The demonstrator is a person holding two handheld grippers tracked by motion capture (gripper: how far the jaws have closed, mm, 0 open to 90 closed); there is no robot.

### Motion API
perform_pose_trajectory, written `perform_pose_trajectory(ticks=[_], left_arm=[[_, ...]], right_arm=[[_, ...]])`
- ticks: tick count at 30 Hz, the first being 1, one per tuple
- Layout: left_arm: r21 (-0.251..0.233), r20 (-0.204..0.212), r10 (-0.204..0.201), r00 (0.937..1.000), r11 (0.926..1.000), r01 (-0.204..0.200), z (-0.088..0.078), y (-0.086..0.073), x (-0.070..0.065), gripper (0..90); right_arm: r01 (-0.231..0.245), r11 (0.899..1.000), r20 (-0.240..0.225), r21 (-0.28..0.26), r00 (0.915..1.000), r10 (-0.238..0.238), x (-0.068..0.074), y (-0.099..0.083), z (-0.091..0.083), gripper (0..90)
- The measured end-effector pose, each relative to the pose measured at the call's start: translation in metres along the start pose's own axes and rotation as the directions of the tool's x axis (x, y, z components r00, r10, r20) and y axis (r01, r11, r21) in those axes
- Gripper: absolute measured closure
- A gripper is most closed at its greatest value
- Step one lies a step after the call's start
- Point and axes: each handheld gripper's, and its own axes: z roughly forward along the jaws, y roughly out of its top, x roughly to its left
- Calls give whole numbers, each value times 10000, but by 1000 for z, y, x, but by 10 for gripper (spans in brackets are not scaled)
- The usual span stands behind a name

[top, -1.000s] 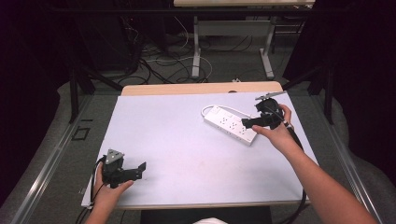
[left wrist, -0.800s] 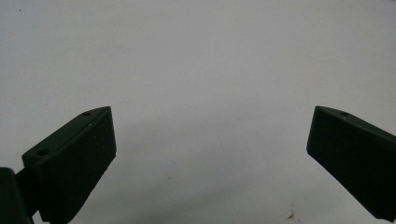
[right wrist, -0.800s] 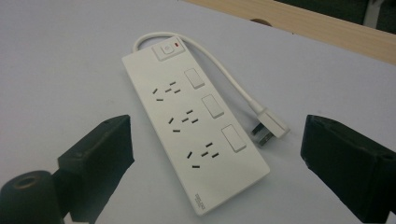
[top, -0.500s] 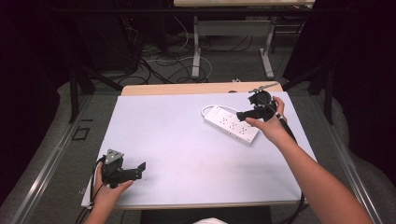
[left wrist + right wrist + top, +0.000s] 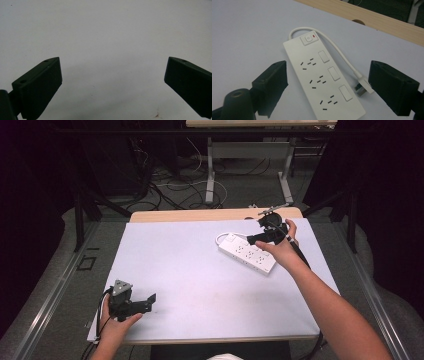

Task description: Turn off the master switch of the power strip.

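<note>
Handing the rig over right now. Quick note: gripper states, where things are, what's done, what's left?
Left gripper: open, holding nothing, low over the near left of the white table cover.
Right gripper: open, hovering above the power strip, not touching it.
Power strip lies flat at the far right of the cover; its short cable loops round to the plug lying beside it, unplugged.
Done: approach only. Left: probably lower and grip the strip or the plug.
</note>
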Motion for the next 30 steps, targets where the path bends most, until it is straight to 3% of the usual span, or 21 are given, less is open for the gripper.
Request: perform_pose_trajectory(ticks=[10, 22, 25, 30], left_arm=[[-30, 18, -33, 10000, 10000, 33, 0, 0, 1, 14], [21, 40, -27, 10000, 10000, 27, 1, 0, 1, 14], [57, 31, 25, 10000, 10000, -25, 0, 0, 1, 14], [61, 20, -15, 10000, 10000, 15, 1, 0, 1, 14]], right_arm=[[-71, 9999, -142, -109, 9999, 69, -1, 5, 9, 178], [213, 9994, -176, -281, 9996, -218, 5, 15, 18, 252], [473, 9982, -204, -378, 9986, -481, 6, 19, 22, 252], [410, 9974, -285, -585, 9987, -427, 9, 23, 29, 285]])
